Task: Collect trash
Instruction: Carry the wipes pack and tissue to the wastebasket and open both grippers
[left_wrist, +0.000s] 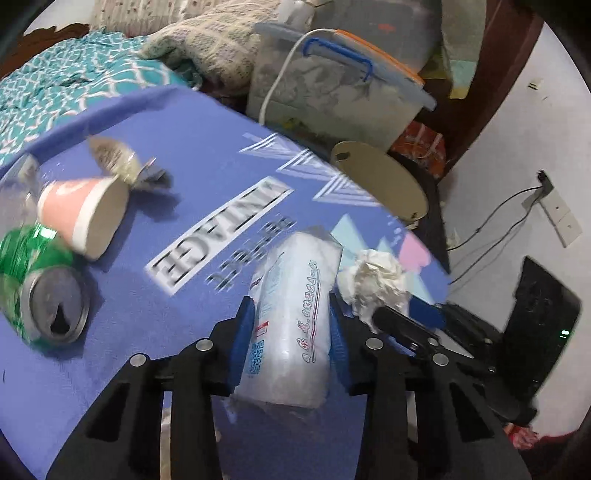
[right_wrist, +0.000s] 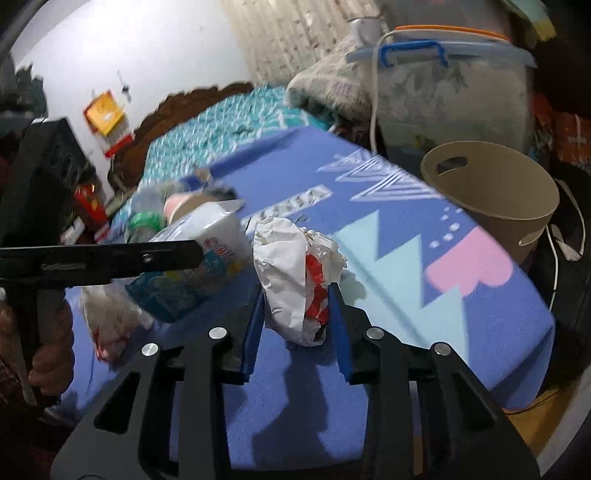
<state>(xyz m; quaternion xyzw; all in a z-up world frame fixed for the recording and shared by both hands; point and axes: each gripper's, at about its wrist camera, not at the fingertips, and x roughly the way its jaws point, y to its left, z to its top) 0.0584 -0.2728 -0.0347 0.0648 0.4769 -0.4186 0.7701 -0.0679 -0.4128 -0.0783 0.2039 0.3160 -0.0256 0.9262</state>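
The left hand-held gripper (left_wrist: 291, 325) pinches a tissue pack (left_wrist: 291, 317) – the right hand-held gripper (right_wrist: 297, 317) pinches a crumpled wrapper (right_wrist: 291, 273) – above the blue tabletop (left_wrist: 207, 155).

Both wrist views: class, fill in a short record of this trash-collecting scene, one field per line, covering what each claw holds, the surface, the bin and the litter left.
left claw: shut on white plastic tissue pack
right claw: shut on crumpled white paper wrapper with red print
surface: blue printed mat
bin: round tan bucket with cut-out handle, at the mat's far corner
litter left: green drink can, lying; pink paper cup, tipped over; grey crumpled foil wrapper
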